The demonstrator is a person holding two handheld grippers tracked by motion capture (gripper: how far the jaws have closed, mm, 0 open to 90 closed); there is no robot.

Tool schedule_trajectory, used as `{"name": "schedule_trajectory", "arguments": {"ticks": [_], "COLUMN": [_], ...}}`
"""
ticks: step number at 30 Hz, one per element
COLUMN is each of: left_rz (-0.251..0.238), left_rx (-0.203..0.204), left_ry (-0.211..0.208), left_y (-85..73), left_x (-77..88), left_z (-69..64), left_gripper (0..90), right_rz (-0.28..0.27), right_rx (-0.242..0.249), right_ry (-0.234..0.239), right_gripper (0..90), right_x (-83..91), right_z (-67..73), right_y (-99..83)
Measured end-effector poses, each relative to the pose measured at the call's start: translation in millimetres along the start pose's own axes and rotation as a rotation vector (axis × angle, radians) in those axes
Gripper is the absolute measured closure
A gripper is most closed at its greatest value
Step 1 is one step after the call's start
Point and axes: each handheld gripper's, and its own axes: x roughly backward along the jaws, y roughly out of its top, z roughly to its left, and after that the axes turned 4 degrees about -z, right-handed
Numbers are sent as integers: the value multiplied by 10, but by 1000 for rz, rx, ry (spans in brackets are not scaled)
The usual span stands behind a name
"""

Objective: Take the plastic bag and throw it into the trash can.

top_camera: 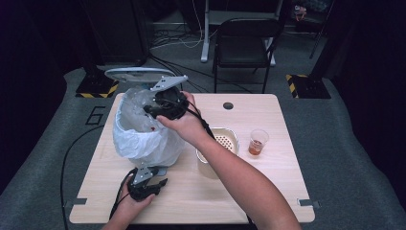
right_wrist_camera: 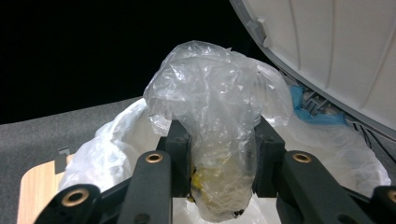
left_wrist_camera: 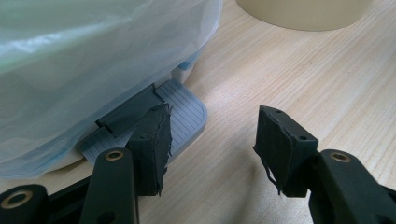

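Bagged scraps (right_wrist_camera: 219, 154) hang squeezed in the right gripper's (right_wrist_camera: 219, 163) jaws over the lined bin (top_camera: 143, 139) near the bench's left edge. If the left gripper's (left_wrist_camera: 210, 140) empty, slightly parted jaws slip off the pedal (left_wrist_camera: 180, 116), the lid (top_camera: 139, 73) could drop onto the bag.

- A staged recording room or lab, not a home: one small wooden table (top_camera: 268, 191) stands alone on grey carpet (top_camera: 354, 158).
- Dark curtains or walls close it in at nine and three o'clock.
- At twelve o'clock, a black folding chair (top_camera: 245, 45) and loose cables (top_camera: 172, 40) lie on the floor around a white stand post (top_camera: 206, 33).
- Yellow-and-black hazard-striped bases (top_camera: 306, 85) sit at ten and two o'clock of the table, as for rig stands.
- A large number 6 (top_camera: 95, 115) is marked on the carpet at nine o'clock, like a numbered station.
- Metal brackets (top_camera: 306, 202) sit at the table's near corners.
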Motion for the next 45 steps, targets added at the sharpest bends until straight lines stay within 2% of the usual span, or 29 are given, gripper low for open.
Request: {"name": "schedule_trajectory", "arguments": {"ticks": [9,23,26,31,32,33,34,36,38,39,45], "left_rz": [0,1,1,1,0,0,0,-30,-9,-29,-29], "left_rx": [1,-6,-4,-6,-2,-2,-2,4,-1,3,2], "left_ry": [0,6,6,6,1,1,1,20,11,21,22], "left_y": [0,1,1,1,0,0,0,-12,-3,-11,-11], "left_x": [0,1,2,1,0,-1,-1,-22,-7,-22,-22], "left_z": [0,1,1,1,-1,-2,-2,-16,-7,-16,-16], "left_gripper": [456,457,457,457,457,456,457,456,457,457,457], "right_rz": [-1,14,18,12,10,15,15,13,1,2,2], "right_rx": [-20,-51,-56,-63,-70,-95,-95,-94,-100,-106,-101], "right_ry": [-49,-117,-118,-121,-116,-108,-108,-104,-109,-105,-96], "right_gripper": [658,649,642,565,523,432,432,366,321,318,315], "right_x": [-140,-235,-251,-272,-277,-300,-300,-308,-302,-298,-264], "right_z": [-15,-82,-91,-99,-101,-97,-97,-89,-81,-84,-81], "right_y": [13,-30,-36,-43,-43,-52,-52,-65,-80,-80,-76]}}
